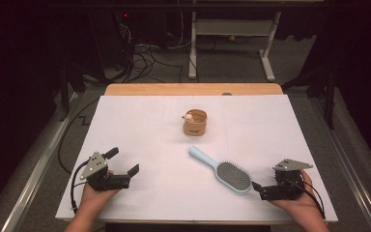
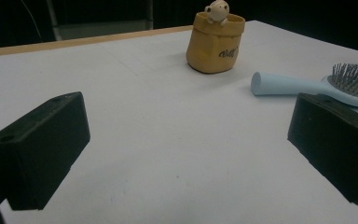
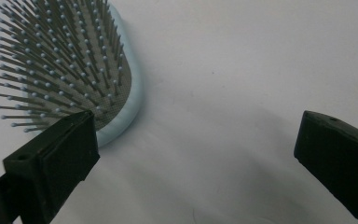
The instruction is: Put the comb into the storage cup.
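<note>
Two hand-held grippers, each gripped from below by a bare hand with no sleeve in sight. The left gripper (image 1: 124,161) has a boxy black body topped by a grey three-cornered plate dotted with small dark holes — two blunt black jaws project from its front. A black cable loops from its rear. The right gripper (image 1: 258,186) is built the same: black housing, grey triangular plate on top, thin black cable curling behind. Seen close in the gripper views, the jaws are matt black rectangular blocks with squared ends, each with a small round hole near the tip.
</note>
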Action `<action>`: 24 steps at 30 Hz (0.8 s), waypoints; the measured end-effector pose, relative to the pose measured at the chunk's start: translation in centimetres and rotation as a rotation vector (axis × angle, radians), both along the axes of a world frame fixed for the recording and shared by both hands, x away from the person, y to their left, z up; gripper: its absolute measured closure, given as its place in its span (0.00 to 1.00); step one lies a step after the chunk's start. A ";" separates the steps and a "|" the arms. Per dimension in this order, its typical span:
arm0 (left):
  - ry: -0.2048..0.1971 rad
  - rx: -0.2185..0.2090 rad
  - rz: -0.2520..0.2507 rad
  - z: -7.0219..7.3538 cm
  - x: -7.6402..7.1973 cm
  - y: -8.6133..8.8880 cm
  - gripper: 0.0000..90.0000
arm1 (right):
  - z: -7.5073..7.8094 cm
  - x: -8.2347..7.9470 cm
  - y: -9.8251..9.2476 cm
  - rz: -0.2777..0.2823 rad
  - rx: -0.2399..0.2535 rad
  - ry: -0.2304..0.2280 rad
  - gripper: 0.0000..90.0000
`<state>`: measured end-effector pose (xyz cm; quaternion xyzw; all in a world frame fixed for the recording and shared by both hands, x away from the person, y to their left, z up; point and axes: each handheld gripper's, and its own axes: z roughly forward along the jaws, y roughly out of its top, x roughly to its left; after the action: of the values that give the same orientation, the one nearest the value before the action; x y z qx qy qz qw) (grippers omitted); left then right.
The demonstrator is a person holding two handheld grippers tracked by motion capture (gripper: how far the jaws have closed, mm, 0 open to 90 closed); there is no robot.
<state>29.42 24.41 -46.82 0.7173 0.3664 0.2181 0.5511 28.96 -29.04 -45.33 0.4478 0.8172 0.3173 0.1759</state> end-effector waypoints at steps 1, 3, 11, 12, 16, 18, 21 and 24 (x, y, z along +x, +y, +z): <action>-0.001 0.002 -0.001 0.0 0.0 0.0 0.00 | 0.1 0.0 0.1 0.001 -0.002 0.006 0.00; 0.000 0.003 -0.001 0.0 0.0 0.0 0.00 | 0.1 -0.1 0.3 0.012 -0.004 0.021 0.00; -0.002 0.006 0.001 0.0 0.0 0.0 0.00 | 0.4 -0.4 0.9 0.060 -0.018 0.053 0.00; -0.002 0.005 0.001 0.0 0.0 0.0 0.00 | 0.4 -0.5 1.0 0.068 -0.023 0.058 0.00; -0.003 0.004 0.000 0.0 0.0 0.0 0.00 | 0.4 -0.8 1.6 0.101 -0.034 0.072 0.00; -0.005 0.004 -0.001 0.0 0.0 0.0 0.00 | 0.3 -0.8 2.1 0.116 -0.036 0.074 0.00; -0.006 0.006 0.001 0.0 0.0 0.0 0.00 | 0.2 -0.8 2.8 0.138 -0.039 0.077 0.00; -0.011 0.010 0.005 0.0 0.0 0.0 0.00 | 0.2 -0.5 3.5 0.156 -0.043 0.079 0.00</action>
<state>29.41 24.45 -46.85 0.7181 0.3640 0.2250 0.5488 28.43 -25.55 -45.14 0.3912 0.8625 0.2945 0.1277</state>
